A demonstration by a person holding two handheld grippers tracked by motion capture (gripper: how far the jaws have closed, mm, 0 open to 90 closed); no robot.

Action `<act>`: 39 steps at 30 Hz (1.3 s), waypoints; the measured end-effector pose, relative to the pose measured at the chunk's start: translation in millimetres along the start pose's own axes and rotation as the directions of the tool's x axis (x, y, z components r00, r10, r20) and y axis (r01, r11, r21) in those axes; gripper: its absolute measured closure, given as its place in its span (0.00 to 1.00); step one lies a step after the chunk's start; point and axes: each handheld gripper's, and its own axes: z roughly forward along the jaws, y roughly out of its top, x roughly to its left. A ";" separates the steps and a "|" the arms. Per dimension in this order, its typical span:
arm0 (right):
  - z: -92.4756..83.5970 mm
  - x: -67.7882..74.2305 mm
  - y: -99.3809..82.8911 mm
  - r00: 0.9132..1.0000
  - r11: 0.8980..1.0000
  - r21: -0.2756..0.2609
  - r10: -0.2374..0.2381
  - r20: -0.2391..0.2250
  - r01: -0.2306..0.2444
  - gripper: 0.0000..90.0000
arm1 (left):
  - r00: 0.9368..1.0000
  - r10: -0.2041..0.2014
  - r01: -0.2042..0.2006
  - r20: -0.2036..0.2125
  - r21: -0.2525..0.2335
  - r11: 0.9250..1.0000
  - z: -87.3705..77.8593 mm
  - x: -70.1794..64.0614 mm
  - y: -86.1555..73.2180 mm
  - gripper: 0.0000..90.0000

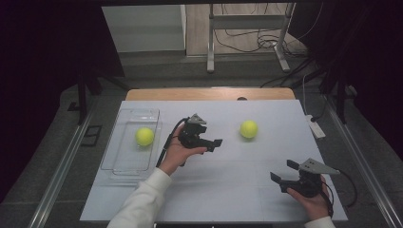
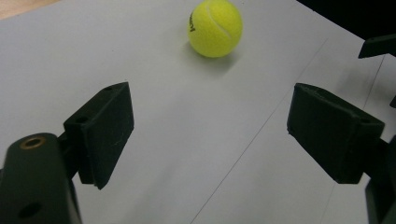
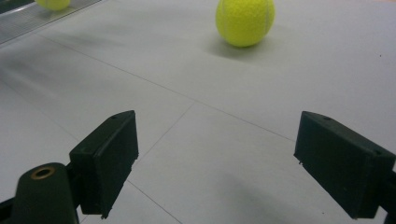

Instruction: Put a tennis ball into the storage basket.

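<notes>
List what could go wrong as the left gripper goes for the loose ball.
1. The ball sits free on the smooth table; a one-sided nudge from the open left gripper could roll it away.
2. The tray is shallow and already holds another ball; a dropped ball might knock it or bounce out.

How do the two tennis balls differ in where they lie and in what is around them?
The left tennis ball lies inside the clear tray, while the right tennis ball rests on the bare white table. The left gripper points with open jaws toward the right ball, not the left one, and holds nothing. Both balls are yellow-green and look alike in size.
</notes>
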 end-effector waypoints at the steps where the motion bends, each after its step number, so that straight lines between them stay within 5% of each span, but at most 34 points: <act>1: 0.0 0.0 0.0 1.000 1.000 0.000 0.000 -0.001 0.000 0.16 | 1.000 0.002 -0.002 0.002 -0.001 1.000 0.9 -0.8 1.2 0.17; 39: 1.6 -0.4 -0.2 1.000 1.000 0.001 0.003 -0.002 -0.003 0.16 | 0.999 0.025 -0.027 0.027 0.049 0.998 38.4 -12.7 26.4 0.17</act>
